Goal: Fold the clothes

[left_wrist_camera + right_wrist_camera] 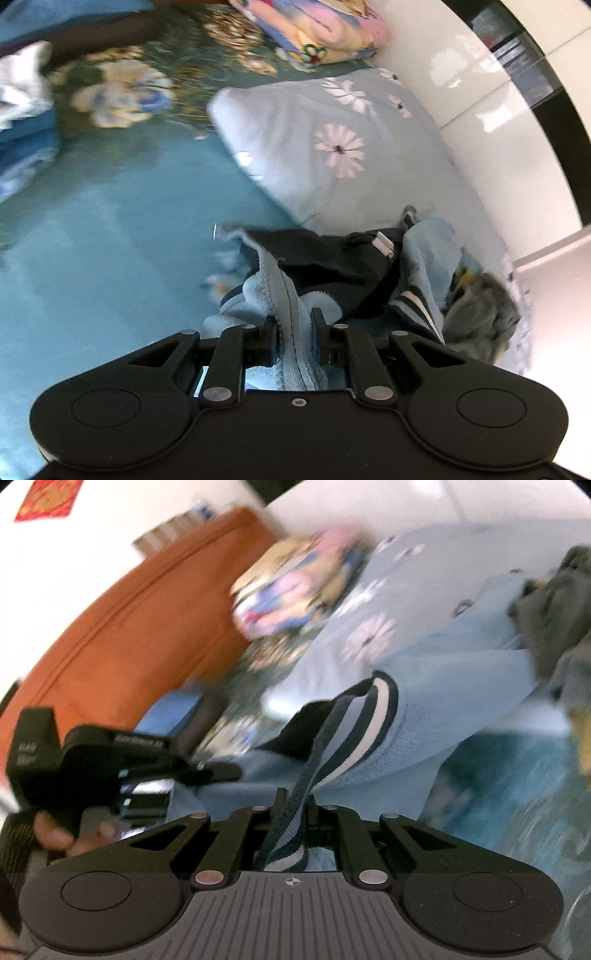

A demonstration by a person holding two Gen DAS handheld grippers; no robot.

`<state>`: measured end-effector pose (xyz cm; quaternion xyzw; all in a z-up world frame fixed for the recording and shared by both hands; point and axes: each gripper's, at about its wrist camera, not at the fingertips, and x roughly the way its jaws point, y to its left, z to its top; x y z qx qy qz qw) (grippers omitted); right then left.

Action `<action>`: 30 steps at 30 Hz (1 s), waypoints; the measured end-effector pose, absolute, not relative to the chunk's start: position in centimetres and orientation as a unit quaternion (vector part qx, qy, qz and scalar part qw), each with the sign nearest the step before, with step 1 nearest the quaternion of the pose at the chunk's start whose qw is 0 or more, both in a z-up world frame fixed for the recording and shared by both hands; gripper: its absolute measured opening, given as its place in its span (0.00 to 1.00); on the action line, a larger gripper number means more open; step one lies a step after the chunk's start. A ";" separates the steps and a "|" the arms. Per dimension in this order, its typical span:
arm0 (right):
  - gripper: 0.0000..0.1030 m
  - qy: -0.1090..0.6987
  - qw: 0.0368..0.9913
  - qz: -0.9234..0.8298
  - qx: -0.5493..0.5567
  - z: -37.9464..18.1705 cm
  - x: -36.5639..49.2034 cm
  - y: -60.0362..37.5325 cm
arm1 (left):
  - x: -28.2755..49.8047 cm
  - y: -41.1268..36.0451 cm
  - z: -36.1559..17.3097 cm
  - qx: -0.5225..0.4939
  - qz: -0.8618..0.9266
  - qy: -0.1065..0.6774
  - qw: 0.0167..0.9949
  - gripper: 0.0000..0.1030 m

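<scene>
A light blue fleece jacket [424, 254] with a dark lining and navy-white striped ribbing hangs above the teal bed sheet [110, 240]. My left gripper [294, 325] is shut on its zipper edge [284, 291]. My right gripper [295, 805] is shut on the jacket's striped ribbed hem [354, 731]; the blue fleece [443, 686] stretches away from it. The left gripper [218, 771] also shows in the right wrist view, held by a hand at the left and reaching to the jacket.
A grey pillow with daisy print [332, 147] lies beyond the jacket. A folded colourful blanket [317, 29] lies at the back. A grey garment [480, 314] is bunched at the right near the white wall [498, 110]. An orange headboard [140, 620] stands behind.
</scene>
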<state>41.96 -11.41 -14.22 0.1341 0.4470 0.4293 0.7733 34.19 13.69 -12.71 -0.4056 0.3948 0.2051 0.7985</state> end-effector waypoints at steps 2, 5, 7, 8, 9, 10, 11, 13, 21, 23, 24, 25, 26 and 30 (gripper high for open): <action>0.05 0.464 0.755 0.446 0.126 -14.1 38.9 -11.6 | 31.6 13.1 -13.0 -0.391 0.206 0.419 0.793 0.13; 0.05 0.488 0.744 0.444 0.103 -14.0 34.8 -12.5 | 27.8 11.9 -13.5 -0.368 0.201 0.460 0.782 0.13; 0.05 0.507 0.742 0.428 0.096 -14.1 32.5 -13.9 | 25.5 10.9 -14.1 -0.362 0.185 0.487 0.773 0.13; 0.05 0.513 0.745 0.416 0.094 -14.1 31.5 -14.9 | 24.5 10.2 -14.5 -0.360 0.172 0.499 0.769 0.13; 0.05 0.519 0.749 0.401 0.090 -14.1 30.5 -16.1 | 23.7 9.4 -14.9 -0.358 0.155 0.512 0.765 0.13; 0.05 0.527 0.752 0.385 0.087 -14.2 29.6 -17.3 | 22.8 8.7 -15.2 -0.356 0.139 0.524 0.761 0.13; 0.05 0.534 0.757 0.369 0.083 -14.2 28.8 -18.4 | 22.0 7.8 -15.6 -0.351 0.120 0.535 0.759 0.13; 0.05 0.545 0.767 0.332 0.072 -14.0 26.7 -20.9 | 20.9 5.4 -16.1 -0.331 0.073 0.557 0.758 0.13; 0.05 0.570 0.811 0.135 0.018 -16.6 20.2 -29.9 | 19.4 -2.9 -18.8 -0.273 -0.080 0.595 0.752 0.16; 0.05 0.573 0.814 0.092 0.018 -18.3 20.0 -30.9 | 19.6 -3.0 -18.9 -0.273 -0.094 0.596 0.749 0.19; 0.05 0.571 0.817 0.081 0.008 -19.0 20.0 -30.9 | 19.7 -2.9 -18.9 -0.274 -0.101 0.596 0.748 0.23; 0.05 0.571 0.818 0.070 -0.001 -19.7 20.0 -30.8 | 19.6 -2.7 -18.9 -0.275 -0.107 0.595 0.747 0.26; 0.05 0.574 0.817 0.061 -0.006 -20.4 19.9 -30.8 | 19.5 -2.2 -18.8 -0.276 -0.111 0.595 0.747 0.27; 0.18 0.598 0.801 0.004 -0.024 -23.4 20.6 -30.9 | 18.2 0.2 -18.4 -0.276 -0.123 0.597 0.743 0.29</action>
